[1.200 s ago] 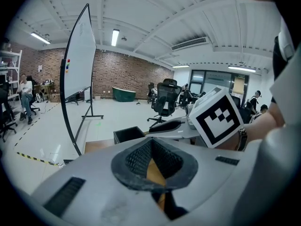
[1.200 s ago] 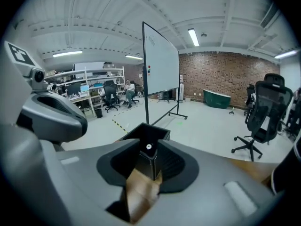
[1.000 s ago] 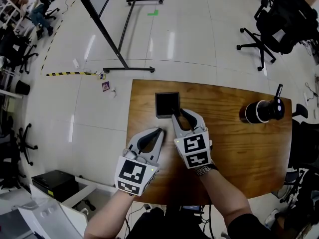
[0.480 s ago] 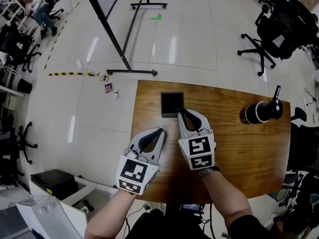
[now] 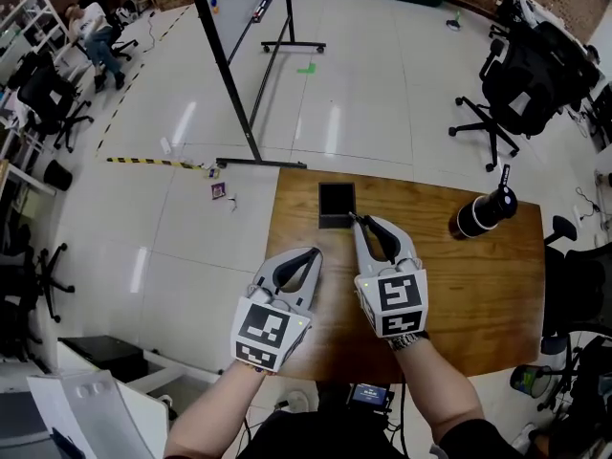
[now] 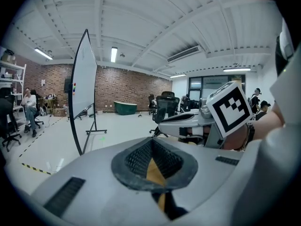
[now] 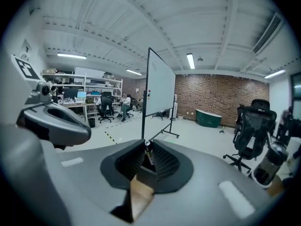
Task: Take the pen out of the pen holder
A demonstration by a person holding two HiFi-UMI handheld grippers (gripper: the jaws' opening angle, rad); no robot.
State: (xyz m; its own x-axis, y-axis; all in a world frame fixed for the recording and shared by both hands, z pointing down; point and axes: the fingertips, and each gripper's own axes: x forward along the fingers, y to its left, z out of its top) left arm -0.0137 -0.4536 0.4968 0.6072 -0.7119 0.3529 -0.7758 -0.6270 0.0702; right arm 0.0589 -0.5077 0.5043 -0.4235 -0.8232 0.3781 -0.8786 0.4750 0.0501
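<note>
A black square pen holder [image 5: 337, 204] stands near the far edge of the wooden table [image 5: 478, 285]. My right gripper [image 5: 356, 219] hovers just on the near side of it, shut on a thin dark pen [image 7: 148, 147] with a pale end that shows between the jaw tips in the right gripper view. The holder [image 7: 146, 174] lies below those jaws there. In the head view the pen is too small to make out. To the left, over the table's near left part, my left gripper [image 5: 313, 252] is raised with its jaw tips together and nothing between them.
A black cylinder with a white rim [image 5: 475, 216] lies at the table's far right. A whiteboard on a wheeled stand [image 5: 239, 27] is on the floor beyond the table. Office chairs [image 5: 521, 70] stand at the far right, and a person sits at the far left.
The right jaws, open at the holder a second ago, have closed on the pen and risen with it. The left gripper has also lifted. The head camera has tipped up.
</note>
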